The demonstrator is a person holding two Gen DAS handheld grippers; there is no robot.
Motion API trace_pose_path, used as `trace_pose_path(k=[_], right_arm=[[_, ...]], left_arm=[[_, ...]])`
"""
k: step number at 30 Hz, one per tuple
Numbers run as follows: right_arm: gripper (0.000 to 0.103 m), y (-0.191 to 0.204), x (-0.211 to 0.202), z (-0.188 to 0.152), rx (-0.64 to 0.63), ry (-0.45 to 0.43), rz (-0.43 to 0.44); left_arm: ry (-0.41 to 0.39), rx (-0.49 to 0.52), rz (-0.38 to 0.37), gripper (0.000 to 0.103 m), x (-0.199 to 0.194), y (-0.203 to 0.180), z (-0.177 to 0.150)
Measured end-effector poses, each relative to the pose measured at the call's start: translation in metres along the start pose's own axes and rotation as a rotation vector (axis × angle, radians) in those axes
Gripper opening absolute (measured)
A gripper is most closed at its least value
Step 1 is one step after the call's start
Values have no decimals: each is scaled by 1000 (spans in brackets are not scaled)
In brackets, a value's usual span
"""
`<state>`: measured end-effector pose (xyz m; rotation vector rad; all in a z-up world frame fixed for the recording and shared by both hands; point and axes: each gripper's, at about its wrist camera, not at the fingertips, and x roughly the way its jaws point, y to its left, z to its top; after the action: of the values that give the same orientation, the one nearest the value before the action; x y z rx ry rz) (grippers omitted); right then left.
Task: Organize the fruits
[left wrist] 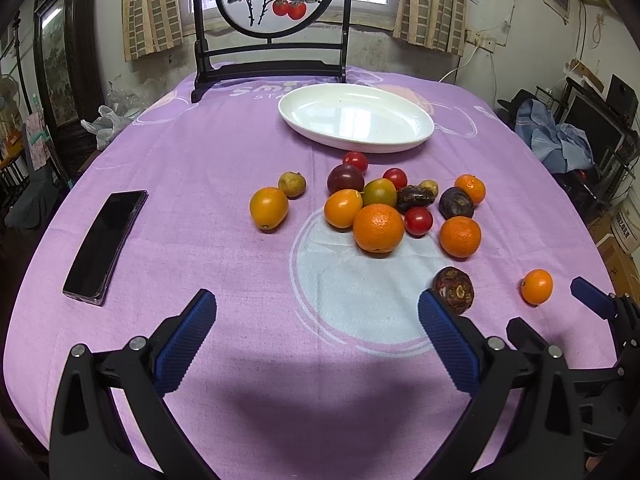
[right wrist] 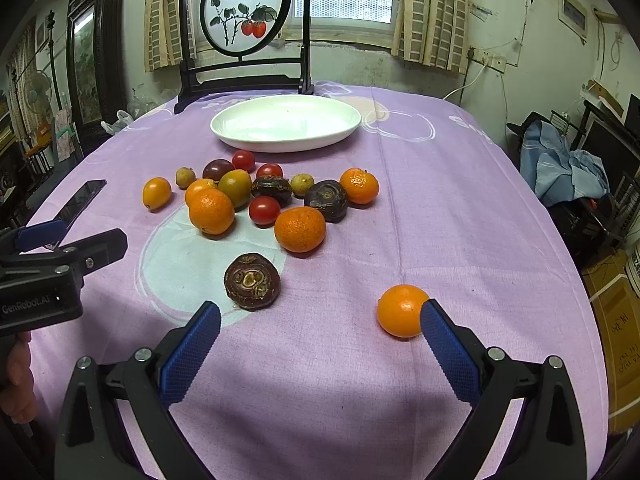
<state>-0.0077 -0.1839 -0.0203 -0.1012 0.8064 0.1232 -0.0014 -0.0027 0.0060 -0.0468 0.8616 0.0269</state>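
Left gripper (left wrist: 316, 312) and right gripper (right wrist: 320, 322) both hover at the near edge of the table (left wrist: 200, 160), jaws spread wide, nothing held. White plate (right wrist: 286, 122) sits bare toward the far edge. Fruit cluster (right wrist: 260, 196) of oranges, cherry tomatoes and dark fruits lies mid-table, just short of the plate. One dark brown fruit (right wrist: 251, 282) sits apart, nearer the grippers; a small orange (right wrist: 400, 310) lies just beside the right gripper's right finger. Phone (left wrist: 106, 246) near the left edge.

A glossy white oval plate (right wrist: 348, 128) sits far on the lilac cloth-covered table (right wrist: 460, 240) printed with pale circles; orange citrus fruits (right wrist: 300, 229), red cherry tomatoes (right wrist: 264, 211), dark-brown wrinkled fruits (right wrist: 251, 281).
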Motion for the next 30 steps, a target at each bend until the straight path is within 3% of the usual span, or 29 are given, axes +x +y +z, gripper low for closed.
trace_pose_path(k=[30], right_arm=[[100, 0, 2, -3, 0, 5, 1]], left_arm=[[7, 5, -3, 99, 1, 4, -9]])
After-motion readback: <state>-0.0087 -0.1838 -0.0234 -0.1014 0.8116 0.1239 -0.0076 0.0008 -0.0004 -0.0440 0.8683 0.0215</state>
